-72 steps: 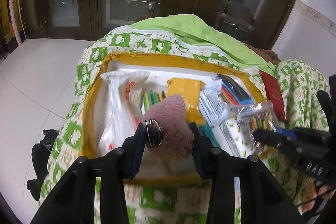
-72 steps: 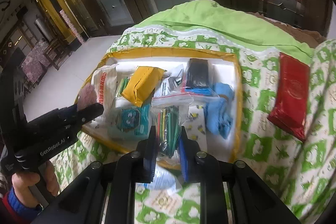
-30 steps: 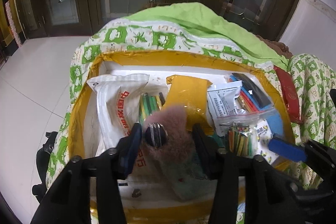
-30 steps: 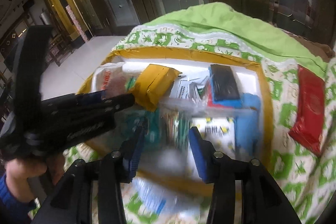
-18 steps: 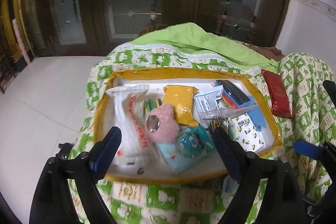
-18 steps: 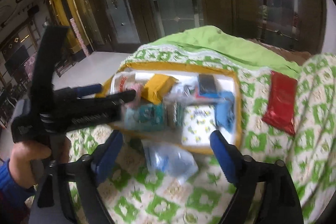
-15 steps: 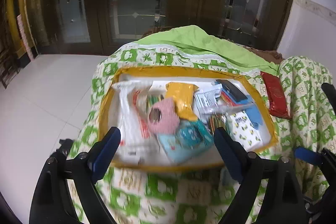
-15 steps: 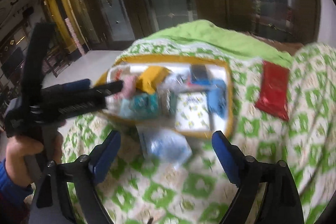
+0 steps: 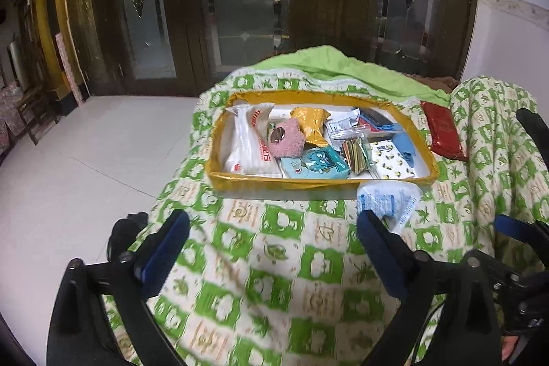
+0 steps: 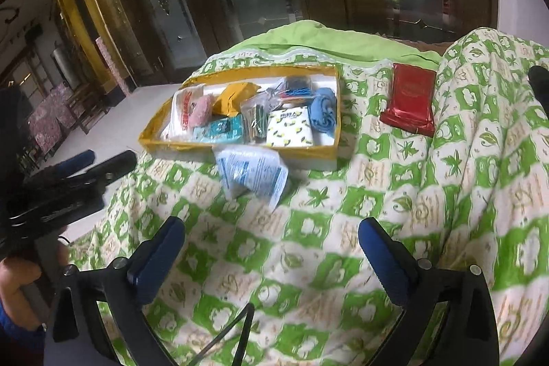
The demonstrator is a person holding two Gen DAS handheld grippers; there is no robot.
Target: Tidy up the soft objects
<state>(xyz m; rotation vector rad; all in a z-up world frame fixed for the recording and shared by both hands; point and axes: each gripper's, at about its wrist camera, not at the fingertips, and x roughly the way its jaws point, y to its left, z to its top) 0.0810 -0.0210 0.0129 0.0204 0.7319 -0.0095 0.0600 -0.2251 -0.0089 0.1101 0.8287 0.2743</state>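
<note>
left gripper (image 9: 272, 230): jaws opening wide, nothing between them, clear of the tray | right gripper (image 10: 271, 237): jaws opening, empty | pink pouch (image 9: 285, 139), bags, packets lay packed in yellow-rimmed tray (image 9: 319, 183) on the quilt (image 9: 274, 280) | clear bag (image 10: 252, 174) outside front rim, red packet (image 10: 410, 98) apart at right: likely still unsorted

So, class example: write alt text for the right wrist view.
A yellow-edged tray of small soft packets sits on a green-patterned quilt. A clear blue-printed packet and a red packet lie outside it; the right gripper is opening, empty.
</note>
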